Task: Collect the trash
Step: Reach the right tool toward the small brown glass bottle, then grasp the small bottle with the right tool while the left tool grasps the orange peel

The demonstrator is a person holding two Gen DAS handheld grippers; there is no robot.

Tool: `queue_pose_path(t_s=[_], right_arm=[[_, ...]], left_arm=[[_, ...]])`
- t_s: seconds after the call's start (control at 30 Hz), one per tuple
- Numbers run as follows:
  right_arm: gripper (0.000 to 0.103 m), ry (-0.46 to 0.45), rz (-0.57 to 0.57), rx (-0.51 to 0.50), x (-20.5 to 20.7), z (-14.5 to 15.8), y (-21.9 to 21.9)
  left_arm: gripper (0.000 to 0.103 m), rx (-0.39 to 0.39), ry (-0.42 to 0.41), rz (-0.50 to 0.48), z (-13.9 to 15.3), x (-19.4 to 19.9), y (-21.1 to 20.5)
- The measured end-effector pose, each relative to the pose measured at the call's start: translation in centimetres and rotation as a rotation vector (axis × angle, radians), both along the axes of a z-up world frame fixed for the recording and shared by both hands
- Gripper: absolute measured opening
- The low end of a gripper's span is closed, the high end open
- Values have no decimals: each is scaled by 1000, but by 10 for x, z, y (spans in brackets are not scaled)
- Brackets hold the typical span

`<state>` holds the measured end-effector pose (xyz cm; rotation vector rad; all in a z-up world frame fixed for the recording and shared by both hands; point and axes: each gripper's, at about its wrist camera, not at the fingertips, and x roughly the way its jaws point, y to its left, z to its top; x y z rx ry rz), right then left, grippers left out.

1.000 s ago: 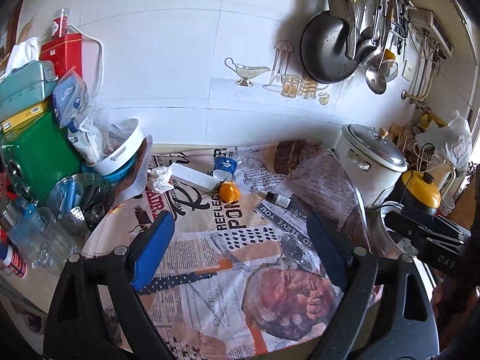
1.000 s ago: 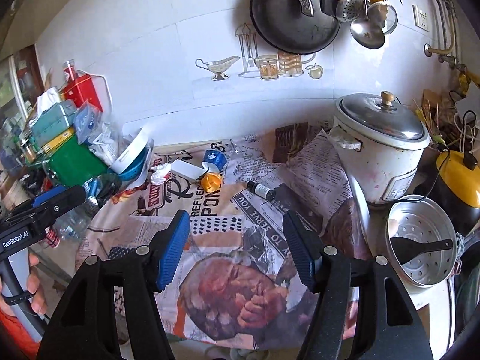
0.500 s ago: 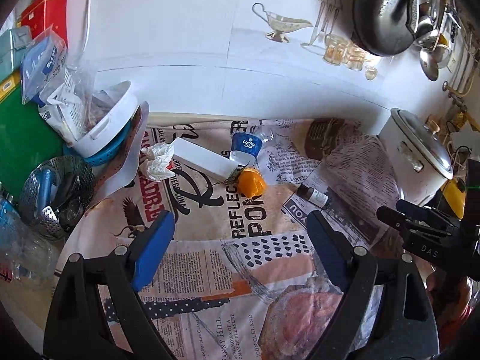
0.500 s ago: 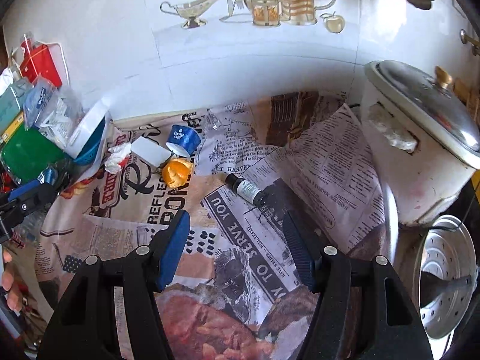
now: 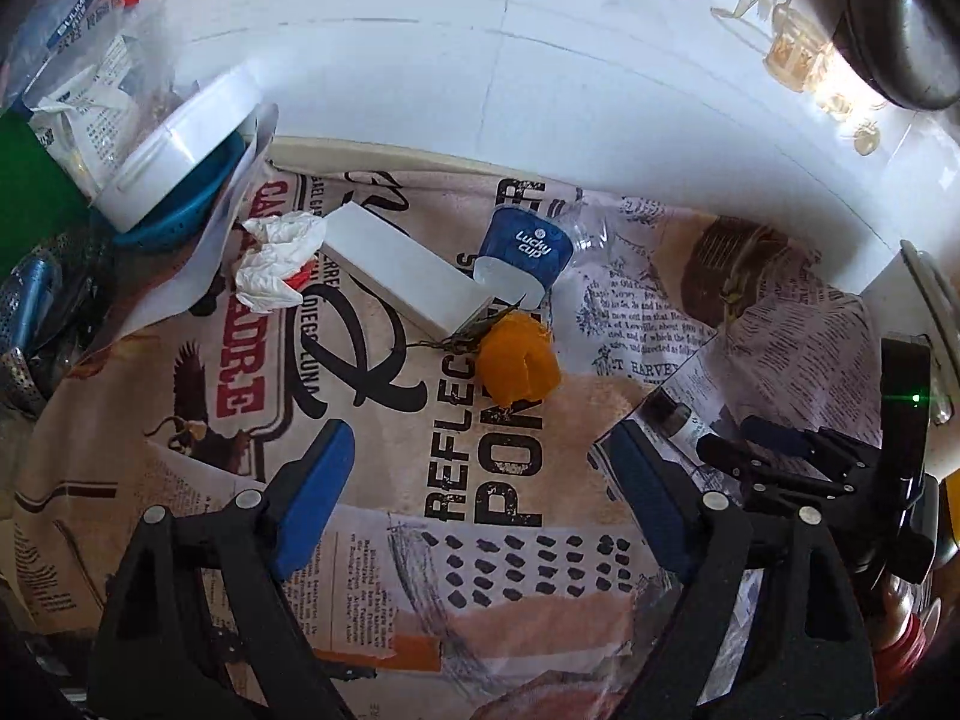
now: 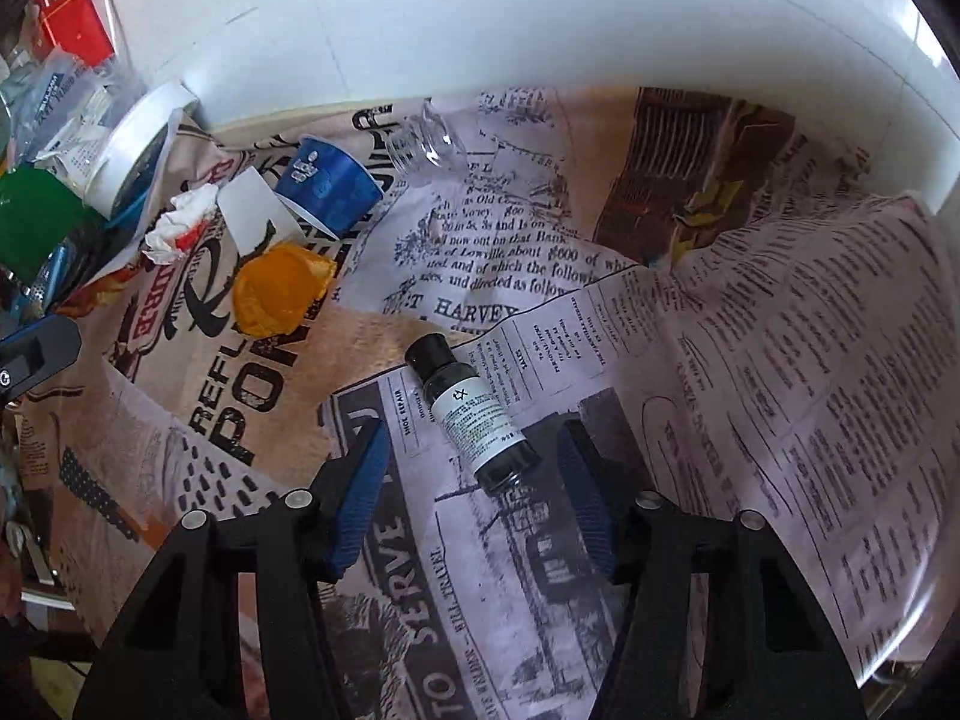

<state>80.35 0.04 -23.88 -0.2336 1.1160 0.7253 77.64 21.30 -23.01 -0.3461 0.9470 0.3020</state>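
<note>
Newsprint-patterned cloth covers the tabletop [image 6: 780, 360]. Right hand-held gripper [image 6: 474, 468], jaws just closing, straddles the small dark glass bottle with white label [image 6: 474, 414] without touching; centre it first. Left hand-held gripper [image 5: 480, 474] hangs wide and empty short of the orange peel [image 5: 519, 363].

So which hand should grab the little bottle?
Right. The bottle lies just ahead of the right tool, whose jaws have just been closing, not yet touching it. The left tool faces the orange peel instead.
</note>
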Motion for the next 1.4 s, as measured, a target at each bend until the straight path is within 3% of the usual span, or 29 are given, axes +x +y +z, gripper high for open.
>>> queue_pose_path(t_s=[0.17, 0.33, 0.6, 0.8, 0.87, 1.1, 1.4], right_arm=[[39, 37, 27, -10, 12, -25, 10], [27, 51, 43, 3, 10, -32, 13], [26, 83, 30, 63, 2, -31, 10], [26, 83, -2, 94, -7, -21, 1], [26, 76, -16, 100, -9, -16, -4], [26, 44, -76, 127, -23, 9, -10], [26, -79, -176, 196, -74, 77, -14]], left_arm=[[72, -49, 44, 4, -29, 22, 9], [60, -34, 57, -13, -43, 46, 12], [35, -58, 98, -9, -69, 69, 15], [12, -56, 77, 43, -79, 72, 15], [3, -43, 64, 40, -75, 69, 13], [2, -8, 19, -19, -38, 39, 11], [2, 74, -145, -166, 50, -38, 10]])
